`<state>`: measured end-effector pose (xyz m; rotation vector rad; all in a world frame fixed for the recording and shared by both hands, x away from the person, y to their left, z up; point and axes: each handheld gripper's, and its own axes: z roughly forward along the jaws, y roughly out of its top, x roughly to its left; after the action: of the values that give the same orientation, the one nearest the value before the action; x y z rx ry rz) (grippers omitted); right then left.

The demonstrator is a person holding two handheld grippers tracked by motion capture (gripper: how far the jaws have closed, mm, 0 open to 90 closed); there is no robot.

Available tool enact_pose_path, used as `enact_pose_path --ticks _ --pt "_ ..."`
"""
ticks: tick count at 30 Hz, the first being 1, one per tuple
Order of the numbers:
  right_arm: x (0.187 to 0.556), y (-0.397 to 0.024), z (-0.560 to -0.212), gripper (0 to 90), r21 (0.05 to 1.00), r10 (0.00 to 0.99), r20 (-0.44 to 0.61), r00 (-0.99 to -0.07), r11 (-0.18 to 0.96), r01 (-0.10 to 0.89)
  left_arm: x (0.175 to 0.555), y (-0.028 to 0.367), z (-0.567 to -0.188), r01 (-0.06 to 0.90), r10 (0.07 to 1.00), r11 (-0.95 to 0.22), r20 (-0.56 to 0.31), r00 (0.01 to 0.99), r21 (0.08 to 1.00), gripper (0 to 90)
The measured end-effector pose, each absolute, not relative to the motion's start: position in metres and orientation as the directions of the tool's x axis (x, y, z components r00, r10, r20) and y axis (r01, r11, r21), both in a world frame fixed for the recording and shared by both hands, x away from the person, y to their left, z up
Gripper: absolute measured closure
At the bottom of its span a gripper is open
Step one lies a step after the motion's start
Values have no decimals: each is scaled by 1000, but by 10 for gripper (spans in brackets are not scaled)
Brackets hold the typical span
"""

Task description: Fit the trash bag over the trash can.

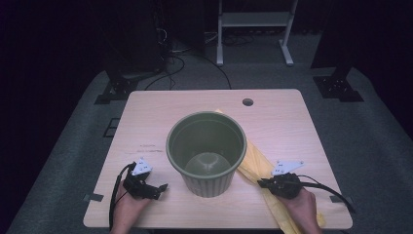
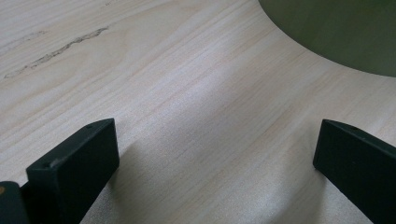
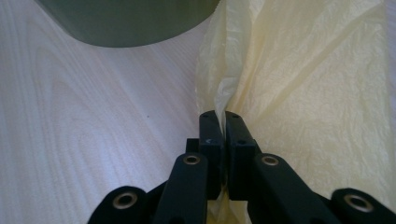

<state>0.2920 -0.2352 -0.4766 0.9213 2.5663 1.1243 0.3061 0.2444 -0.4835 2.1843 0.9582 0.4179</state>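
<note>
A green plastic bin (image 1: 206, 152) is standing upright near the middle of the pale wooden tabletop (image 1: 287, 117), its mouth open to the high view. A thin yellow plastic bag (image 1: 254, 161) is lying flat on the tabletop, running from behind the bin's far right side down past its right flank to the near edge, with part of it hidden by the bin.

The right gripper (image 1: 263, 183) is sitting just right of the bin's base, over the bag, with the person's right hand (image 1: 304, 207) holding it from the near edge. In the right gripper view its jaws are pressing together on a pinched-up fold of the yellow bag (image 3: 299, 93), and the film is puckering into creases above the right gripper (image 3: 225, 115). The bin's wall (image 3: 130, 21) is showing beyond, at the top.

The left gripper (image 1: 159, 187) is resting low over bare wood just left of the bin. In the left gripper view its jaws are standing wide apart with nothing between them, and the bin's curved wall (image 2: 336, 32) is showing at the upper right.
</note>
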Motion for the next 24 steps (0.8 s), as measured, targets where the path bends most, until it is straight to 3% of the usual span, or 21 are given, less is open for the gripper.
enact_pose_path --ticks 3,6,7,11,12,13,15,18,20,24 --pt "290 -235 -475 781 717 610 68 -789 520 464 306 244 -483 512 739 -477 12 673 714 0" --pt "288 -234 -468 557 720 620 82 -780 505 477 306 244 -483 511 739 -477 12 674 714 0" --pt "288 -234 -462 431 719 629 74 -774 504 478 306 244 -483 511 739 -477 12 674 715 0" --pt "289 -233 -449 319 724 640 54 -766 503 471 306 244 -483 511 739 -477 12 674 714 0" --pt "290 -233 -440 232 740 643 56 -763 487 465 306 244 -483 512 739 -478 12 674 714 0" --pt "290 -233 -440 232 740 643 56 -763 487 465 306 244 -483 511 739 -477 12 674 715 0" --pt "299 -230 -433 118 746 660 15 -751 493 448 306 244 -483 512 739 -477 12 673 715 0" --pt "306 -228 -433 95 741 660 20 -751 494 455 306 244 -483 512 739 -477 12 673 714 0" --pt "322 -224 -441 14 729 673 18 -739 497 470 306 244 -483 512 739 -477 12 673 714 0" --pt "334 -223 -456 13 710 683 28 -730 500 496 306 244 -483 512 739 -477 12 673 714 0"
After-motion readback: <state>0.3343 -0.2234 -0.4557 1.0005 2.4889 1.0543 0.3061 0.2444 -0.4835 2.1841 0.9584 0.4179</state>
